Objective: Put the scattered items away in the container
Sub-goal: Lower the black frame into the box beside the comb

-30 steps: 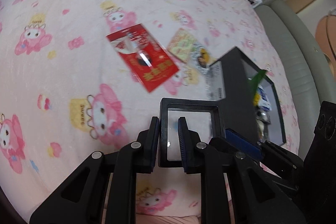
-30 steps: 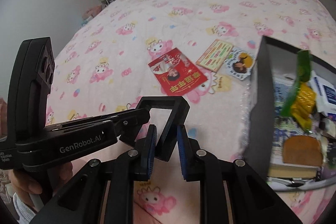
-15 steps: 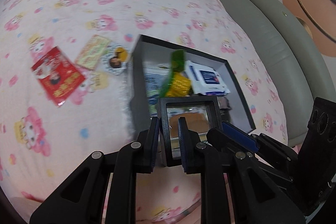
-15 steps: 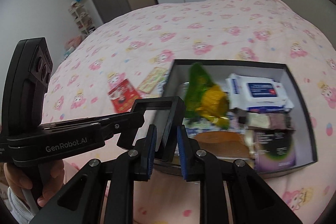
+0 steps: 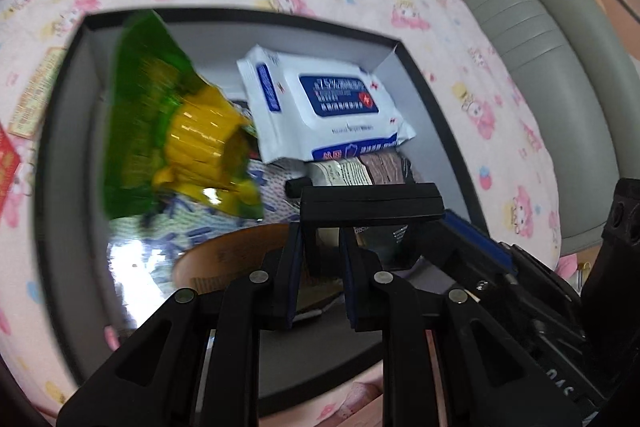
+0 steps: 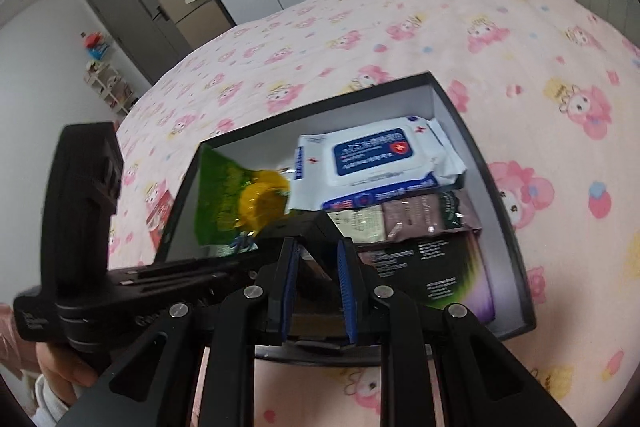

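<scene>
Now both grippers pinch the same black frame: the left gripper [image 5: 318,259] and the right gripper [image 6: 318,267] each have their jaws nearly closed on its edges, holding it over the box [image 5: 436,107]. Below lie a wipes pack [image 5: 324,107] and a green snack bag [image 5: 160,99]. If one side lets go first, the frame could tip and land standing on the clutter. A red packet [image 6: 160,211] waits on the blanket [image 6: 440,27].
</scene>
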### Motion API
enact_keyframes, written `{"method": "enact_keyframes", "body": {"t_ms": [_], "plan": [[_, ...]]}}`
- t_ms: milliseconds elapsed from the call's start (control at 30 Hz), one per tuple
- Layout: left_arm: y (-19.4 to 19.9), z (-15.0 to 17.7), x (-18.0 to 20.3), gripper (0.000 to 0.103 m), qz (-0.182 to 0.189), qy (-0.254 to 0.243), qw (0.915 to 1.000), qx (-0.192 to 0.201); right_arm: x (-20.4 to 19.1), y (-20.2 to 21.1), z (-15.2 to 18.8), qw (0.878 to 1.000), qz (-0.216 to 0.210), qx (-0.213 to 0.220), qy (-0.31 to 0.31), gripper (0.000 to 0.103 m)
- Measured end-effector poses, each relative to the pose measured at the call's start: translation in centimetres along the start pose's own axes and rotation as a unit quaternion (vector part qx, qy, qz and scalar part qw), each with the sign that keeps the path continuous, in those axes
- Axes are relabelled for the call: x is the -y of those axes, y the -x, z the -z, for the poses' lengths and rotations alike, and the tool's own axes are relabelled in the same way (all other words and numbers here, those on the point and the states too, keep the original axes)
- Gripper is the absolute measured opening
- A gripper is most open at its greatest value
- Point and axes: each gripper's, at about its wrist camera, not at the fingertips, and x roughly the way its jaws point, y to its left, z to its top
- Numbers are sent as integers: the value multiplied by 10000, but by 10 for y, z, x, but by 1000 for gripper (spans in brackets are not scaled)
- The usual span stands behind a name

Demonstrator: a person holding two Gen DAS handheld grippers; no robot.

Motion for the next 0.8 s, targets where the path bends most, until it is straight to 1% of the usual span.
{"method": "enact_keyframes", "body": {"t_ms": [33, 167, 333, 567, 667, 800], "plan": [[-5, -1, 2, 17, -1, 14, 10000, -32, 5, -2, 0, 10000, 16, -6, -29, 17], [-20, -4, 9, 17, -112, 20, 9999, -113, 17, -12, 1, 9994, 298, -124, -106, 17], [-26, -9, 11, 17, -133, 68, 9997, -206, 32, -19, 2, 9985, 347, -241, -356, 17], [-28, -8, 18, 17, -299, 19, 9990, -319, 41, -20, 3, 9976, 311, -307, -530, 17], [-26, -8, 18, 17, -242, 63, 9991, -334, 42, -19, 3, 9975, 279, -284, -577, 17], [-18, -8, 16, 17, -78, 109, 9996, -238, 47, -13, 4, 9970, 194, -183, -723, 17]]}}
